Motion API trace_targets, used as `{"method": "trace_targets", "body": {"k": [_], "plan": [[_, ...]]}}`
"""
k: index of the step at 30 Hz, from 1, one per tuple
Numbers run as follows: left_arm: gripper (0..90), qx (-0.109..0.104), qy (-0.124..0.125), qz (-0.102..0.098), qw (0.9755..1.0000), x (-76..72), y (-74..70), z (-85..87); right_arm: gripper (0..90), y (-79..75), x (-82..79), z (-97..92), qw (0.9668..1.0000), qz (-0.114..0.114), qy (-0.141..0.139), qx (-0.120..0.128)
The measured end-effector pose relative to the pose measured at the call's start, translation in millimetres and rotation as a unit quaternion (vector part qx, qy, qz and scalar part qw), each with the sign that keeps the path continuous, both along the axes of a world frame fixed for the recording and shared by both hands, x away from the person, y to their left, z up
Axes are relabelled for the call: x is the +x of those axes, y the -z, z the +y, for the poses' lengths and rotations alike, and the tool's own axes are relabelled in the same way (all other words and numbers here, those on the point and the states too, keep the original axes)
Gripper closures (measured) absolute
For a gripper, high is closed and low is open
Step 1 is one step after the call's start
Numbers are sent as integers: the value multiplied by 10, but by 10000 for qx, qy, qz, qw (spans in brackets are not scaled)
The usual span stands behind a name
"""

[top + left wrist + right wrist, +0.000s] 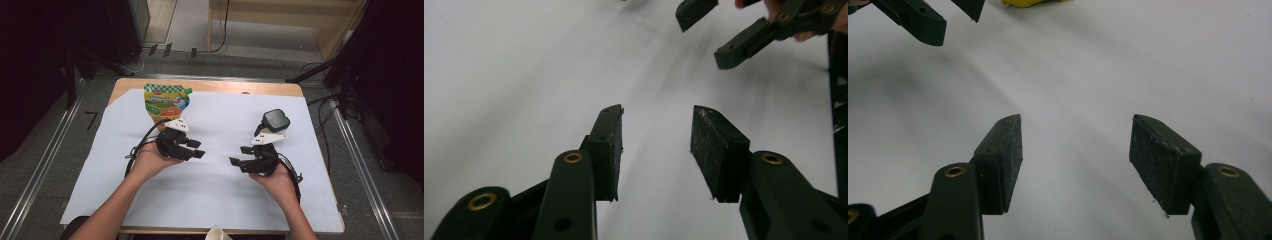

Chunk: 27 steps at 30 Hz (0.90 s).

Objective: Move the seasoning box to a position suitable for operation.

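Gaping at the left gripper [656, 150]: jaws well apart, gritty dark pads facing each other across bare white sheet [215, 190], clamped on nothing, apparently just above the paper. Much the same at the right gripper [1075, 160]: jaws spread a touch wider, nothing between them, nothing touched. Pointing inward toward one another across the middle of the sheet, tips near but apart, each held in a hand coming in from the near edge. Beyond the left gripper, toward the far left of the wooden table [200, 86], stands the pouch [166, 102]: yellow and green, upright on its base, a spout at its top corner, just behind the gripper's body and well apart from the right one. Probably soft-walled and filled with something that shifts, so likely to bulge, sag or tip under a squeeze at mid-body; slick printed film, so likely to slide between pads if pinched lightly. Best taken, by this reading, at the flat sealed top edge or the stiff spout, where the film does not give; a grip low on the belly risks squashing rather than lifting. Moderate weight at a guess, not fragile, but easy to knock over. Just beyond the right gripper, a small dark rounded object [276, 119], not clear enough to name.
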<state>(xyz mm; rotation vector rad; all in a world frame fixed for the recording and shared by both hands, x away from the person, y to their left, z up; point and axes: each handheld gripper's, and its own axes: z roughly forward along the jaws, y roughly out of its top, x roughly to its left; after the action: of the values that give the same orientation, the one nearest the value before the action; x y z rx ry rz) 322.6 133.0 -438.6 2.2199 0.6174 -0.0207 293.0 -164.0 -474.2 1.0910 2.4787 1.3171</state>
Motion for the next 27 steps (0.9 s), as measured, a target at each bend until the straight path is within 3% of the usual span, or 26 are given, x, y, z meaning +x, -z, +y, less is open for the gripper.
{"method": "trace_targets", "body": {"k": [4,7,10,18,24,27], "plan": [[522,-28,45,-153,9999,-2,13,11,364,3,-7,9,10000,-54,8,-60],[505,-14,17,-41,10000,15,22,2,362,13,1,-1,10000,-32,86,-38],[468,-129,129,-35,9998,18,24,-7,395,11,-9,-7,10000,-57,17,-23],[440,94,203,-20,9997,57,16,5,382,-1,-46,3,9998,-190,11,-84],[430,-22,189,26,9998,67,7,11,386,-10,-42,-6,9997,-222,4,-86],[447,86,20,-54,9999,62,6,-6,387,-18,-43,-13,9996,-249,22,-90]]}}
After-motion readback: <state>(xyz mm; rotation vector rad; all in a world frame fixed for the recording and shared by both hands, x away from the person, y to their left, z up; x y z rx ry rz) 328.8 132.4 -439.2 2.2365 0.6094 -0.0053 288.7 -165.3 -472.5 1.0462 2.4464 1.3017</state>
